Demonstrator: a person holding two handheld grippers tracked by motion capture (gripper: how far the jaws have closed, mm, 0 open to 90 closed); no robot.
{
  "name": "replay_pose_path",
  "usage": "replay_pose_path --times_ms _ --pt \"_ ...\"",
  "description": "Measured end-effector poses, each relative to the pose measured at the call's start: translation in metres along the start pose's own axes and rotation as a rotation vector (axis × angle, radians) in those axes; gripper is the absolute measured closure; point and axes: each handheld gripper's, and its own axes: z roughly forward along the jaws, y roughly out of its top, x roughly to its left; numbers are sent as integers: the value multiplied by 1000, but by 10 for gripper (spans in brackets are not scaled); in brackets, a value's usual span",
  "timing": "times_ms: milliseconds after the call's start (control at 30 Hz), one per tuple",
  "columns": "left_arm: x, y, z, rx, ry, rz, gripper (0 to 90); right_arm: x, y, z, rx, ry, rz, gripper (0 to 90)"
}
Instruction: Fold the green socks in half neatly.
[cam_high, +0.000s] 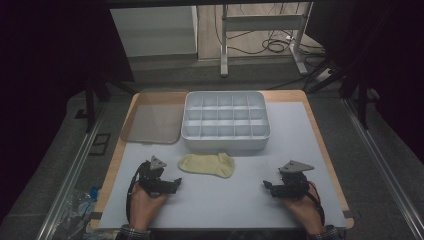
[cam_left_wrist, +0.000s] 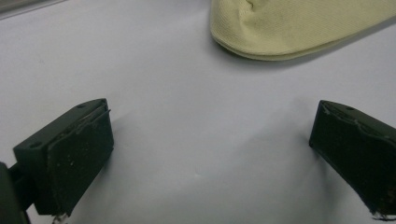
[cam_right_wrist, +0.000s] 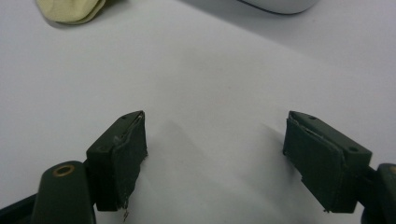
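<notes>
Resting grippers, sock untouched

Lying flat at frame centre on the pale grey mat (cam_high: 220, 200), the pale yellow fabric sock (cam_high: 207, 164) sits just below the white compartmented plastic tray (cam_high: 226, 142) (clear lid (cam_high: 150, 122) at upper left). Left gripper (cam_high: 176, 182) and right gripper (cam_high: 267, 186): jaws apart, holding nothing.

Dim, murky high view with dark edges; gripper views brighter, soft-shadowed.
</notes>
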Motion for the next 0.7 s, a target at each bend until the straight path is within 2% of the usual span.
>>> replay_pose_path --times_ms 467,700 --pt "1 0 0 -4 -4 -7 0 0 0 0 3 2 0 217" --pt "2 -1 -3 -13 13 -21 58 0 1 -1 -2 -12 5 266"
